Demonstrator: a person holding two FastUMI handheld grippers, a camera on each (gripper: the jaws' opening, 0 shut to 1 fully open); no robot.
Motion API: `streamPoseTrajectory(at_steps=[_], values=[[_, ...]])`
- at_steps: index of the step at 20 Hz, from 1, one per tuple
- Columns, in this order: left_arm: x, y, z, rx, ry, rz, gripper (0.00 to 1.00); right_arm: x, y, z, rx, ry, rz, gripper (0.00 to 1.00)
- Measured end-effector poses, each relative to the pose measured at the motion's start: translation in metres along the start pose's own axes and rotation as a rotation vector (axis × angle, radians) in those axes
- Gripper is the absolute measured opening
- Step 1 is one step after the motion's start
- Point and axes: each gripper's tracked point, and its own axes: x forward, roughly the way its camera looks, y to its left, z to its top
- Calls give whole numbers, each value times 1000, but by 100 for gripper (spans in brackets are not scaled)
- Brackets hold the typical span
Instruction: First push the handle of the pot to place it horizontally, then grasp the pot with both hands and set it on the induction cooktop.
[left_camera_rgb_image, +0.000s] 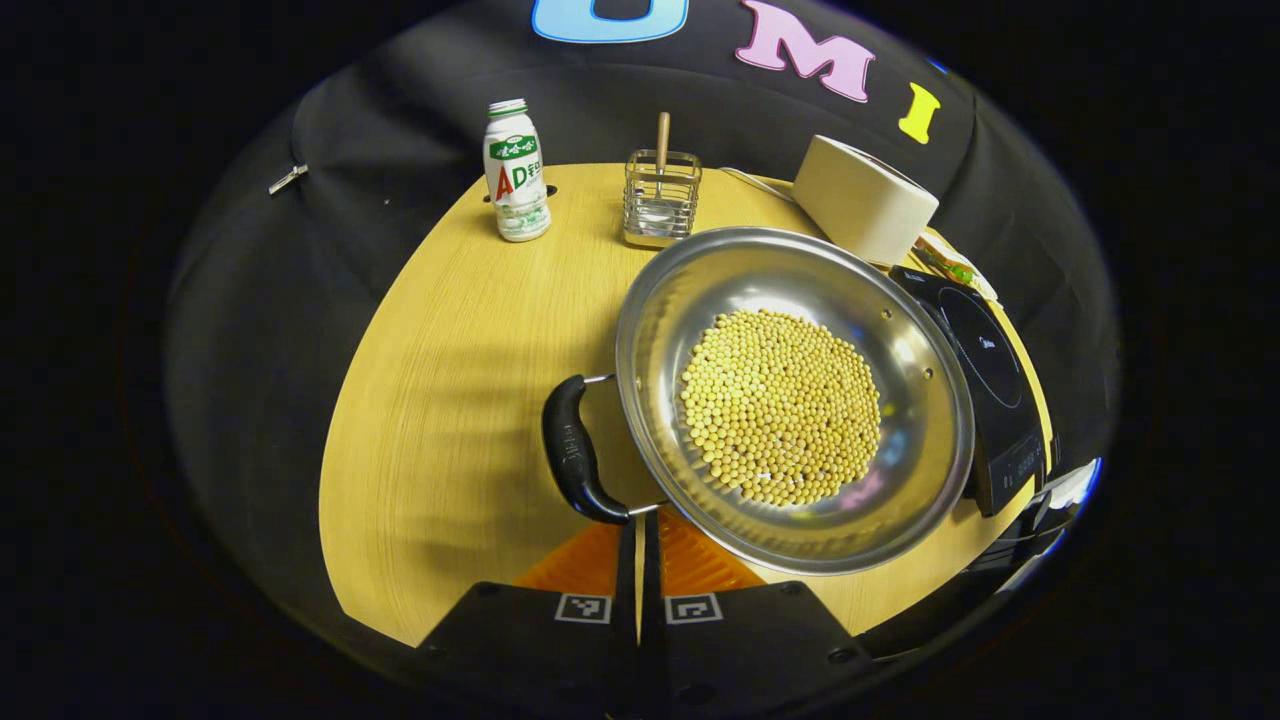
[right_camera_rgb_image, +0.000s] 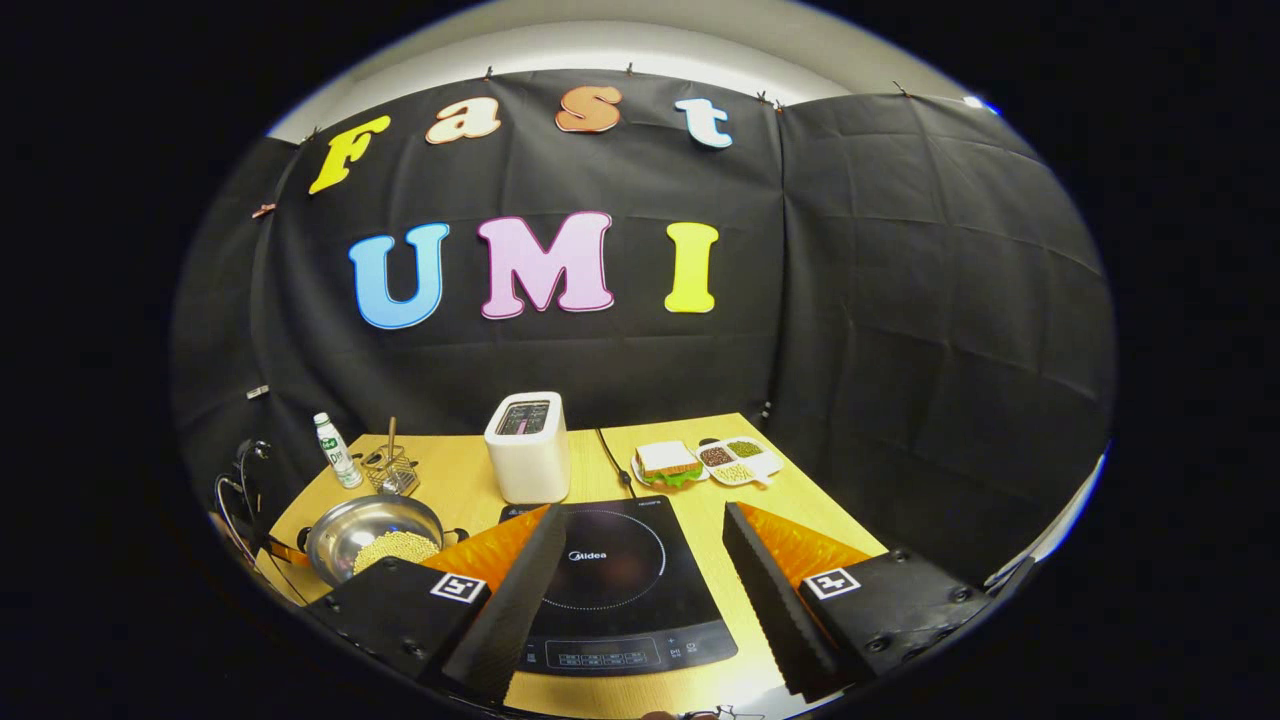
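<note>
We nudge the shiny steel pot (left_camera_rgb_image: 795, 400) by its black loop handle (left_camera_rgb_image: 578, 452).
Left gripper (left_camera_rgb_image: 638, 560) clenched, touching the handle; right gripper (right_camera_rgb_image: 640, 570) spread above the black glass induction cooktop (right_camera_rgb_image: 615, 590). Pot sits on the table beside it; next, we grasp both sides.

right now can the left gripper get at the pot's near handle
Probably yes. The left gripper has its fingers closed together just below the black handle of the pot, and bare table lies around the handle, so nothing seems to block a push.
</note>
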Motion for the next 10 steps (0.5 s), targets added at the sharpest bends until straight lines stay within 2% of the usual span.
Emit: streamPoseTrajectory(at_steps=[10], values=[[16,21,22,-28,-14,26,5,-2,-4,-1,-10,7,-12,99]])
